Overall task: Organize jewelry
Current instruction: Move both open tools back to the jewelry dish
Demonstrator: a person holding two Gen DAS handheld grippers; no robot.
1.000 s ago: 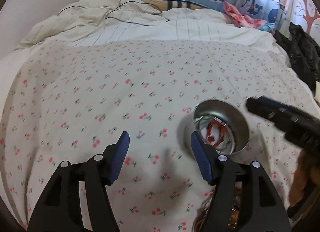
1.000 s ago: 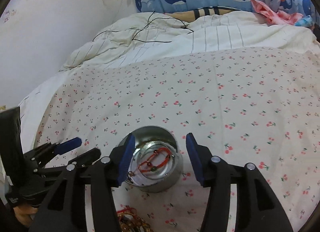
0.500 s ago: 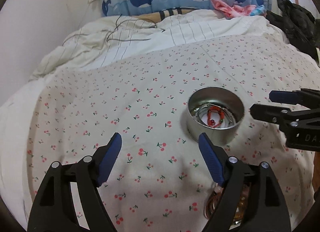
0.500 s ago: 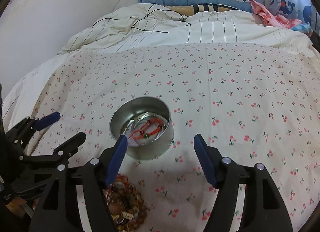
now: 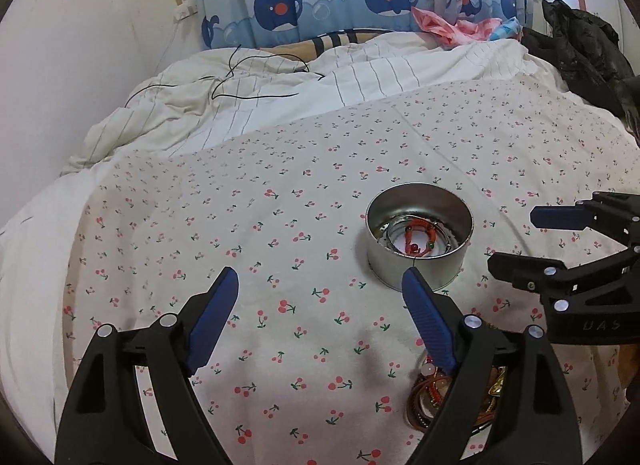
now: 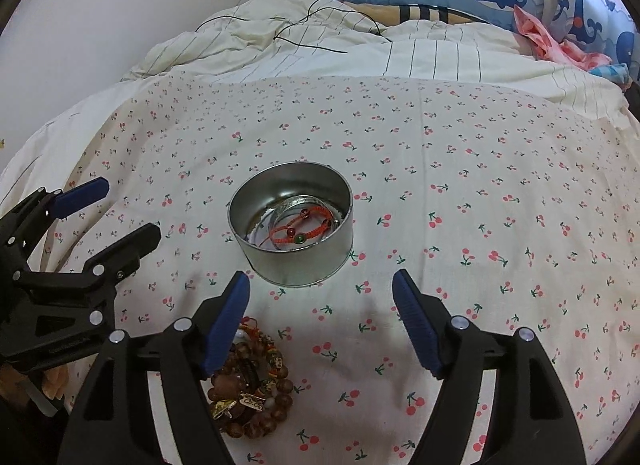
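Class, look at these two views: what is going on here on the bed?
A person is sorting jewelry on a cherry-print bedsheet with a hand-held gripper in each hand. A round metal tin already holds a red cord bracelet. A pile of wooden bead bracelets lies on the sheet in front of the tin, not in it. The left gripper and right gripper hover near the tin, jaws just opened wider, nothing between them.

tin [image 6: 304, 261]: shiny metal | bedsheet [image 6: 460, 193]: matt cloth | beaded bracelets [image 6: 256, 389]: possibly glossy wood
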